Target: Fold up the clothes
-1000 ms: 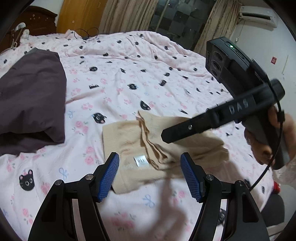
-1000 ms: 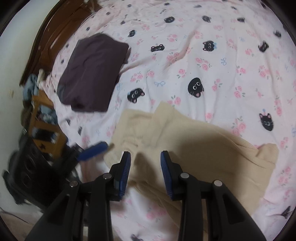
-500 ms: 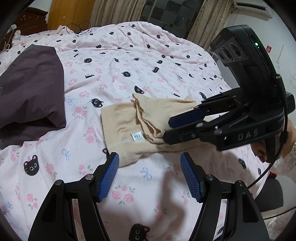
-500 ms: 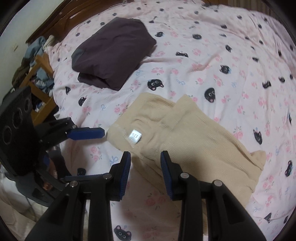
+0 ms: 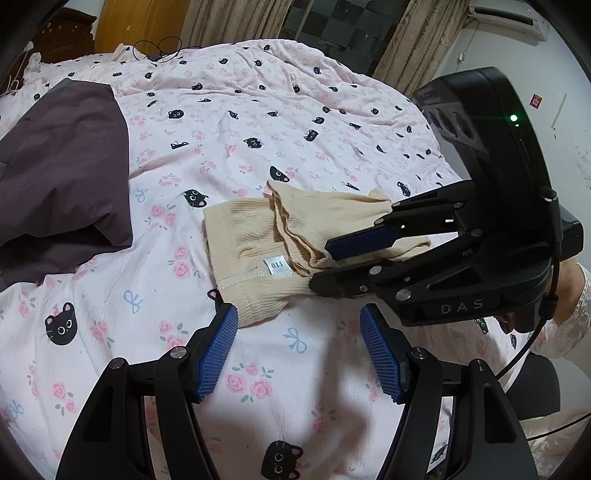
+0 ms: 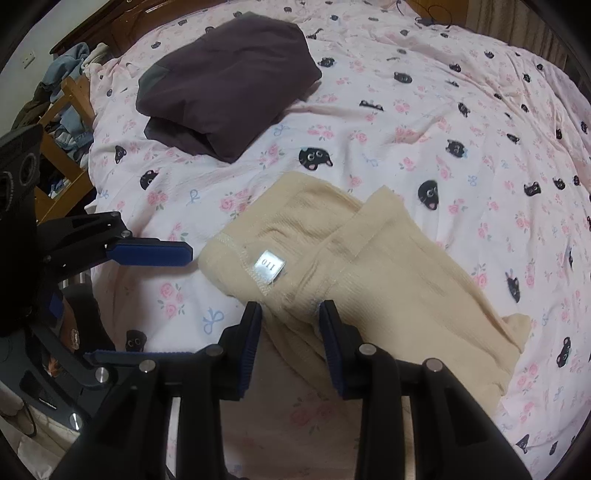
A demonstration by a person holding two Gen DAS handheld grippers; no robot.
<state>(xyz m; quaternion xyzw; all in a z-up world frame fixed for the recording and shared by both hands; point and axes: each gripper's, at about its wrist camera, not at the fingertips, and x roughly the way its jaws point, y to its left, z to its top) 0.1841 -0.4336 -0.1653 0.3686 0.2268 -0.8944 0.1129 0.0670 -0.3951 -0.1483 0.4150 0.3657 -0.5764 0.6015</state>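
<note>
A beige ribbed garment (image 5: 251, 229) (image 6: 388, 266) lies flat on the bed, its white size label facing up. My right gripper (image 6: 290, 314) (image 5: 327, 264) points steeply down at the waistband edge beside the label. Its jaws stand a little apart with cloth under the tips and nothing pinched. My left gripper (image 5: 299, 350) (image 6: 184, 302) is wide open just short of the garment's near corner and holds nothing. A folded dark purple garment (image 5: 62, 166) (image 6: 229, 85) rests further up the bed.
A pink bedsheet (image 5: 258, 110) (image 6: 443, 110) printed with cats and roses covers the bed. In the right wrist view a wooden chair (image 6: 62, 110) heaped with clothes stands beside the bed. Curtains (image 5: 236, 22) hang behind it. A person's sleeve (image 5: 576, 295) shows behind the right gripper.
My right gripper has swung across the beige garment and rolled, ending at the waistband by the label. The left gripper has hardly moved and stays open; the garment now lies just beyond its pads.
</note>
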